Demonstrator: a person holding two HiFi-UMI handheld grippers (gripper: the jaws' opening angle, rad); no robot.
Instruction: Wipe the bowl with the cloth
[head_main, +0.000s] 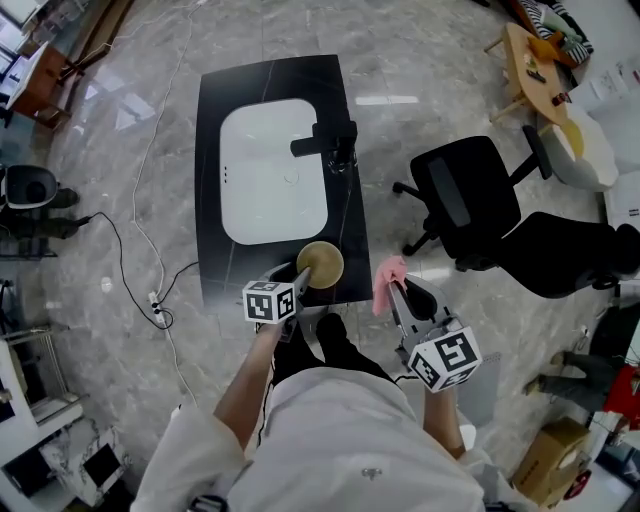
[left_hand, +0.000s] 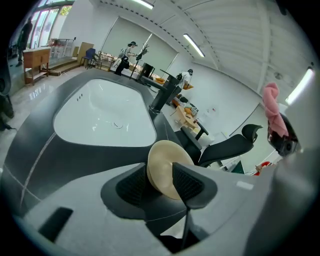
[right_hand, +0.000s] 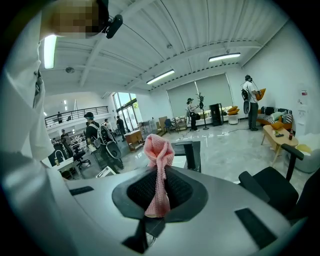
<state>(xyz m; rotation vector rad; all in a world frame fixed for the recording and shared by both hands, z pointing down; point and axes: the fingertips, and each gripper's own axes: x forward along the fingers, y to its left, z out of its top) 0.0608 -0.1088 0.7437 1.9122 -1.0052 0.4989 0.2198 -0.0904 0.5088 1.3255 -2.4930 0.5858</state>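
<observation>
A tan bowl (head_main: 320, 264) sits on the near right corner of the black counter (head_main: 225, 262). My left gripper (head_main: 296, 279) is at the bowl's near left side. In the left gripper view the bowl's (left_hand: 167, 167) rim stands between the jaws of that gripper (left_hand: 160, 183), which are open, with a dark gap at the left pad. To the right of the counter, my right gripper (head_main: 396, 292) is shut on a pink cloth (head_main: 388, 279). The cloth (right_hand: 159, 150) sticks up bunched from between the jaws of that gripper (right_hand: 159, 192).
A white sink (head_main: 272, 172) fills the middle of the counter, with a black faucet (head_main: 325, 143) on its right edge. Two black office chairs (head_main: 465, 195) stand to the right on the marble floor. A cable (head_main: 150, 260) runs along the floor at the left.
</observation>
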